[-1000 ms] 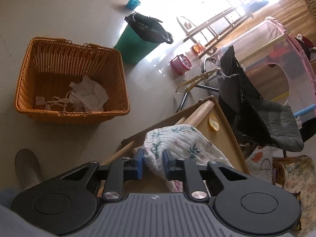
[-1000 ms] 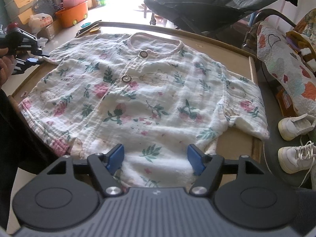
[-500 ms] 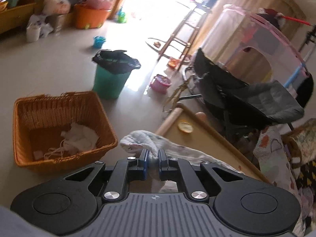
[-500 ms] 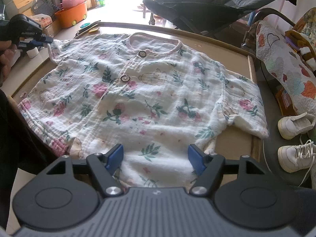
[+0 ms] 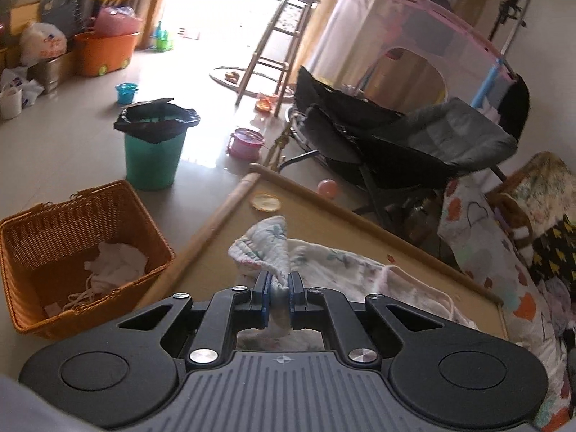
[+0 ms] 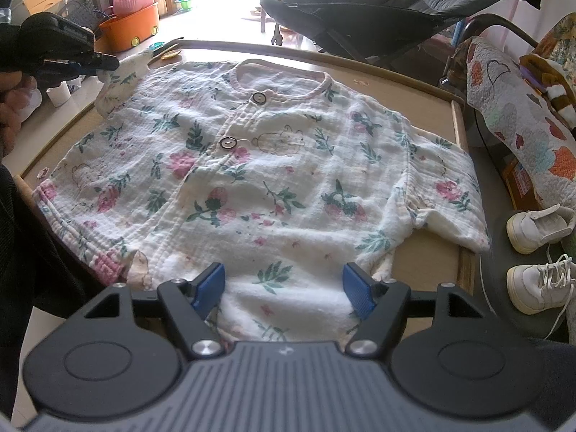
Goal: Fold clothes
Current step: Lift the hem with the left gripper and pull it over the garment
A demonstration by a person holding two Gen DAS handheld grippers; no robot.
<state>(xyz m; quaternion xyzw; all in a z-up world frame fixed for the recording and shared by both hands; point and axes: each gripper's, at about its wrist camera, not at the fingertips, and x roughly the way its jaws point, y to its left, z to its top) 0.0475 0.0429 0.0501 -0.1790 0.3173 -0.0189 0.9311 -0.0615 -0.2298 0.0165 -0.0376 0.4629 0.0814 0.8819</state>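
shirt (image 6: pixel 259 180): floral button-front, spread face-up across most of the table (image 6: pixel 424 266), collar toward far edge, hem at near edge; flat so fold lines can be read off it.
sleeve (image 6: pixel 122 72): the one at the table's far-left corner, lifted clear of the surface and bunched; rest of shirt lying flat, so only this flap goes over.
left gripper (image 5: pixel 277 297): jaws have just been closing, now nearly together, pads clamped on the bunched sleeve (image 5: pixel 266 244) cloth; grip near the cuff, likely so the whole sleeve follows when swung in over the chest.
right gripper (image 6: pixel 284 288): jaws wide apart, hanging over the hem at the near edge, cloth between the pads but not pinched; contact with fabric not clear from this view. Probably parked there to pin or take the hem once the sleeve is in.
other sleeve (image 6: pixel 446 194): flat at the right edge, cuff reaching the table rim; untouched, likely next.
step: sleeve-in fold begun, body folds not started; early in the task.
risk: thin crinkled cloth, shoulder may drag and wrinkle the front if pulled too far across.
basket (image 5: pixel 82 252): wicker, on floor off the table's left side, some white cloth inside; looks like the laundry source or drop-off, which one cannot tell.
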